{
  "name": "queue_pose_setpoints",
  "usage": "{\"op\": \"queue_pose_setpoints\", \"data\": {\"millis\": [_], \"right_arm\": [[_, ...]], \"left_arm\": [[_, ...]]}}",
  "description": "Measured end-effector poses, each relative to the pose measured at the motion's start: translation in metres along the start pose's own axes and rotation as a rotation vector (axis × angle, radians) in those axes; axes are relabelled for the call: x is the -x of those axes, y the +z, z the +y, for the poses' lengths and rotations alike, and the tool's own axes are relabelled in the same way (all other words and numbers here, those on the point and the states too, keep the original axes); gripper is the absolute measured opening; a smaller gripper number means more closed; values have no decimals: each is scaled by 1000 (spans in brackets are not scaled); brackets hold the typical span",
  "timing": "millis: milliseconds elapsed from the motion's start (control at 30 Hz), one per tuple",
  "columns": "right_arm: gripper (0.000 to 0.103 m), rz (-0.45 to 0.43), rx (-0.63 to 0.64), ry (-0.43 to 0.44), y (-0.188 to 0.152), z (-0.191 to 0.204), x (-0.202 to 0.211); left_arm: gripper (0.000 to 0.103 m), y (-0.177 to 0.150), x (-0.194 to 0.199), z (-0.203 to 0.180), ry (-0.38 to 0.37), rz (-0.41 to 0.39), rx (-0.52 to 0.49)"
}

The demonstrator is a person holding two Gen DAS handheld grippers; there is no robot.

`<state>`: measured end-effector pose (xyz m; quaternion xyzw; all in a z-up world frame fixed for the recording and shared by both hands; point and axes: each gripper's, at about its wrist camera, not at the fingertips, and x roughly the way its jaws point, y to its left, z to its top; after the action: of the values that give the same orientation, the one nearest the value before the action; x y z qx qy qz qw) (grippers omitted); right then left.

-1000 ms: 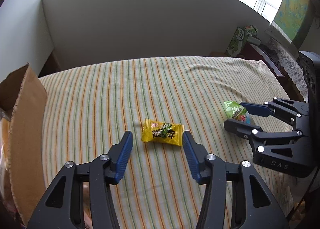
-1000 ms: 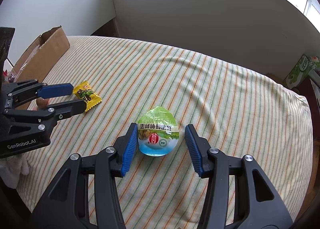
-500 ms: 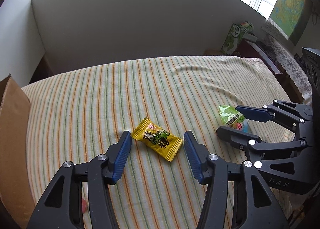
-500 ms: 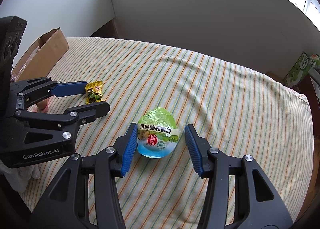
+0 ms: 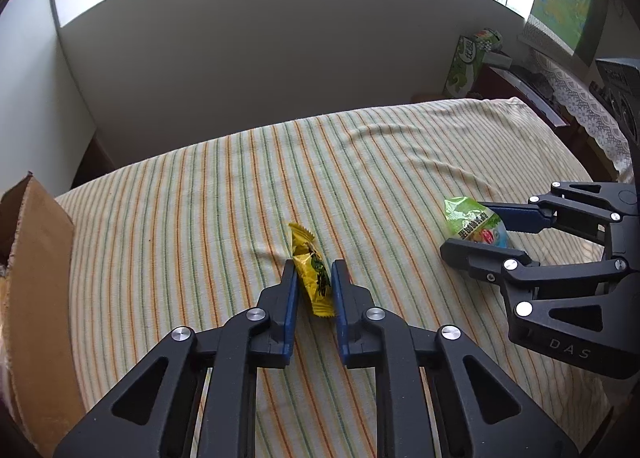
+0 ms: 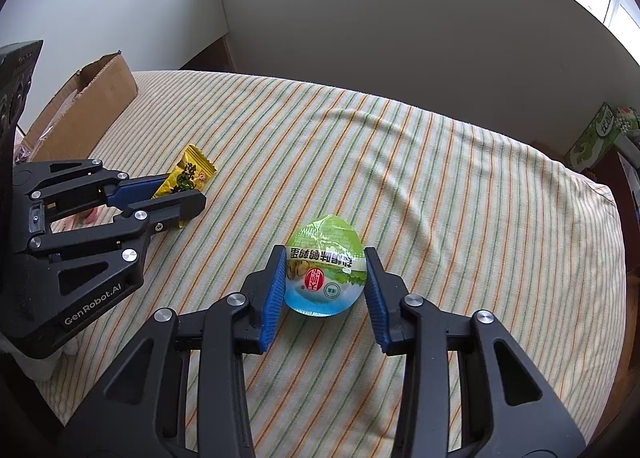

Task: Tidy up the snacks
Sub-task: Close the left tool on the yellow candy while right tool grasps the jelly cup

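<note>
Closing just now, the left gripper [image 5: 313, 278] pinches the yellow candy [image 5: 312, 274] mid-cloth on the striped table [image 5: 200, 218], and the right gripper [image 6: 325, 278] has narrowed against the green jelly cup [image 6: 326, 270]. Both look ready for lifting toward the cardboard box [image 6: 92, 98] at the left edge.

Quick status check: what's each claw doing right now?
Left gripper just clamped yellow candy. Right gripper closing around green jelly cup. Cardboard box clear at far left.

We see our right gripper [image 6: 325, 272] just closed against the green-lidded jelly cup [image 6: 325, 272]; our left gripper [image 6: 185, 194] pinches the yellow candy [image 6: 191, 174].
</note>
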<state>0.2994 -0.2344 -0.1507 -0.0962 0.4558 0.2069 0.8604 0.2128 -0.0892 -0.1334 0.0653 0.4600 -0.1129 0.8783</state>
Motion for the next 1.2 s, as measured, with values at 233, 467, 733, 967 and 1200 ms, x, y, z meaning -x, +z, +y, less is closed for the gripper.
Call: {"op": "queue_pose_setpoints", "data": {"millis": [233,467,733,967,1200], "right_arm": [[38,-1,-3,-10,-3,4,6],[38,-8,-5,-14,-4,6,9],[38,-25,-1,-14,-6,6,15],[38,-24,-5,-6,-9,1,16],[38,-14,-25,1,-10,-8,9]], "left_arm": [[7,-8,12,4,-32,-8,10],[7,-5,12,15,-81,-16,83],[6,-3,14,20,-92,-30,107],[15,2,0,13,-92,-7,110],[15,7,-6,11,-88,-13,110]]}}
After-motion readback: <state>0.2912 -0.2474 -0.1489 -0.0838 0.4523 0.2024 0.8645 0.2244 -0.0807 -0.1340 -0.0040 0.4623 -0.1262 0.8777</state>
